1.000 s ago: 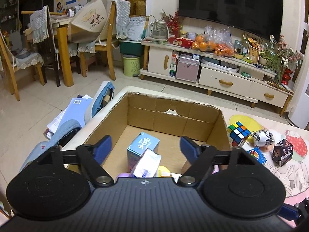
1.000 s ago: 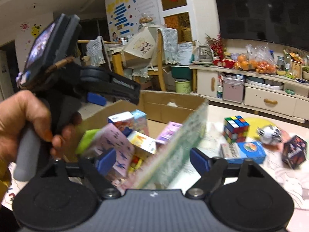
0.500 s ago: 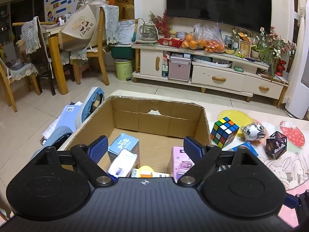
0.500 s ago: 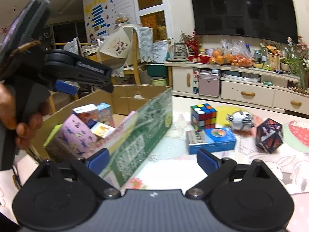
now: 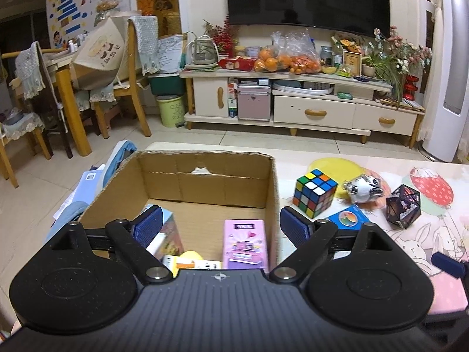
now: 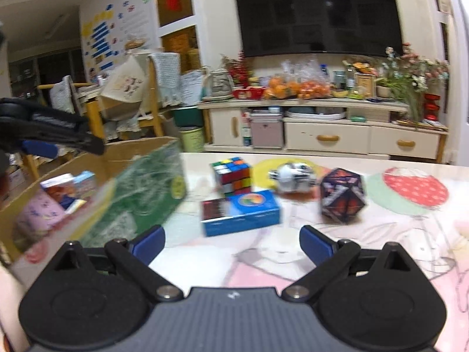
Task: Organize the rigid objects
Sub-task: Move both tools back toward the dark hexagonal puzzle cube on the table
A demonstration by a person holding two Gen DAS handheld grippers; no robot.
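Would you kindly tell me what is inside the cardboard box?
The cardboard box holds a pink box, a blue box and some yellow-and-white packs. The left gripper hides the near end.

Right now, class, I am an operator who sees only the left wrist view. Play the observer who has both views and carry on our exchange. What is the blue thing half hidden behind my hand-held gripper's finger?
Observer: A flat blue cardboard box with a round rainbow logo. It lies just in front of the multicoloured puzzle cube.
Operator: Is the other hand-held gripper holding anything?
Observer: No. The right hand-held gripper has just been opening its jaws. Nothing is between them, and the blue box lies ahead of it.
Operator: What does the outside of the carton look like?
Observer: The side of the open brown cardboard carton that faces the toys is printed green.
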